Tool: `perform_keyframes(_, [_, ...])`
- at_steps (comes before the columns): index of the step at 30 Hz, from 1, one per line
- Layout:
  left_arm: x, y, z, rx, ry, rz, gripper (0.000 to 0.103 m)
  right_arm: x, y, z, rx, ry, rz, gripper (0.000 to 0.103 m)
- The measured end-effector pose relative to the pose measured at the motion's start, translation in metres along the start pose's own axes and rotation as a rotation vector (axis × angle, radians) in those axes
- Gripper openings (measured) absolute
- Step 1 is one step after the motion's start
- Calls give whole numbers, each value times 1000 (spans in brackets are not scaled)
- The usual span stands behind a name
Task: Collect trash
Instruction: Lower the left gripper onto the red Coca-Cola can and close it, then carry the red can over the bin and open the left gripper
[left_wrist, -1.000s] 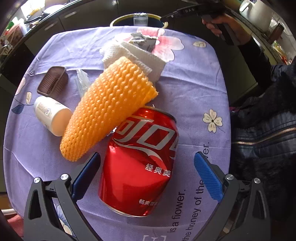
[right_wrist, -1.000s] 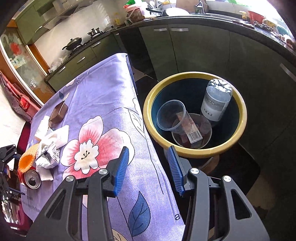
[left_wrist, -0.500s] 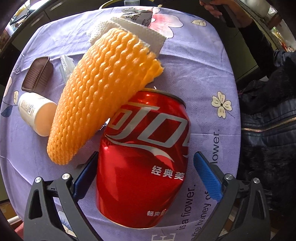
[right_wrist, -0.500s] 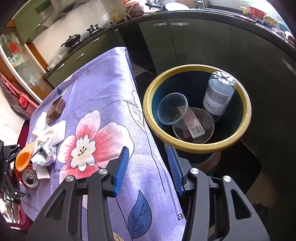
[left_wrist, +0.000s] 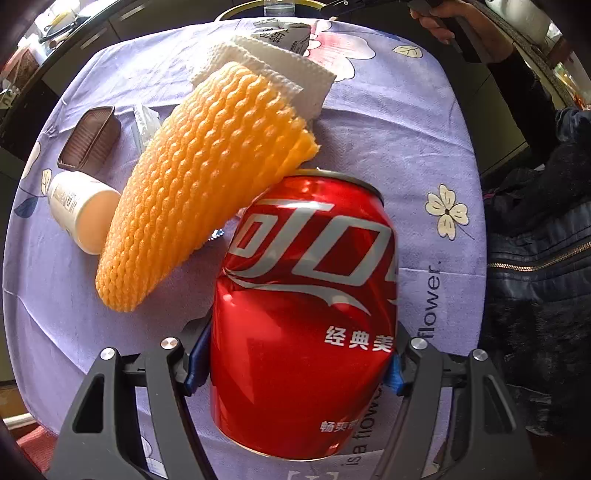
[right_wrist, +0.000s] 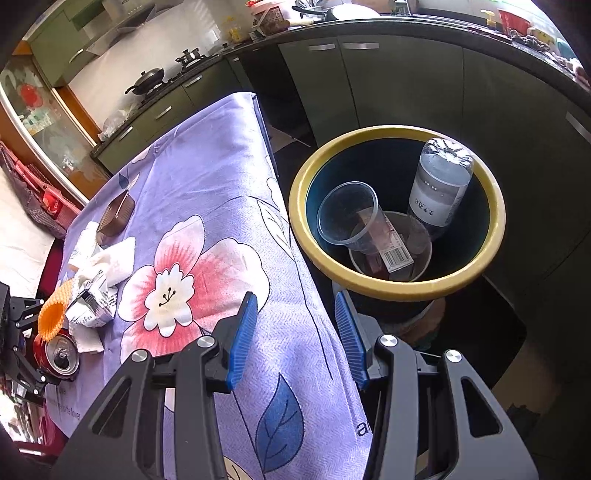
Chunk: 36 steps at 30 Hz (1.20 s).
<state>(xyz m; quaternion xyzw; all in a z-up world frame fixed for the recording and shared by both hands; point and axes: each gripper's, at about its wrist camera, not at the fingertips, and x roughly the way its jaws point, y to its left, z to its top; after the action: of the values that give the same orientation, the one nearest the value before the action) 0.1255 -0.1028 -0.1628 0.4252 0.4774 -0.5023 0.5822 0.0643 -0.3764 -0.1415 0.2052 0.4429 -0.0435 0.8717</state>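
Left wrist view: the left gripper (left_wrist: 295, 363) has just been closing its jaws on a dented red cola can (left_wrist: 306, 314), which fills the lower centre of the frame as it lies on the purple flowered cloth of the desk (left_wrist: 388, 140). A second ago the blue pads stood well clear on either side; now they are drawn in against the can's flanks, almost hidden behind it, and look to be pressing on it. The can appears still to rest on the cloth, not yet lifted.

An orange foam fruit net (left_wrist: 207, 181) leans on the can's upper rim from the upper left, lying over a white paper towel (left_wrist: 295, 77). Left of it lie a small white bottle (left_wrist: 83, 212) and a brown plastic tray (left_wrist: 90, 138); a crumpled silver wrapper (left_wrist: 282, 35) sits at the top edge. Raising the can will probably shift the net.

Right wrist view: the right gripper (right_wrist: 295, 338) hangs with its jaws partly apart and nothing between them, over the desk's edge at lower centre. Right of centre stands the yellow-rimmed bin (right_wrist: 369, 282), already holding a clear plastic cup (right_wrist: 345, 214), a plastic bottle (right_wrist: 441, 188) and a barcoded packet (right_wrist: 395, 251). The can shows again at the far left edge.

With a grip apparently secured, the can seems next in line for the bin, while several pieces of trash remain on the desk.
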Motion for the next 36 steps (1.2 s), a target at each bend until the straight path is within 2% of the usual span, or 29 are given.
perform_keyframes(9, [-43,-20,-20,-86,-118,-30,68,0,0,-1,1,-3,8,44])
perform_keyframes(14, [-76,-24,12,-74,-191,-39,68,-21,-9,-1,23,-41,-7,44])
perform_keyframes(18, [-88,-26,64,-19,-214,-42,68,-45,-25,-3,51,-88,-29,44])
perform_keyframes(23, [-88,-28,157,51,-233,-35,68,-69,-54,-12,101,-138,-49,44])
perform_keyframes(26, [-82,-20,220,70,-262,-55,68,-79,-75,-21,141,-153,-51,44])
perform_keyframes(32, [-41,10,335,22,-261,-100,68,-88,-114,-39,211,-153,-66,44])
perform_keyframes(36, [0,21,380,-24,-228,-128,67,-87,-137,-49,261,-142,-76,44])
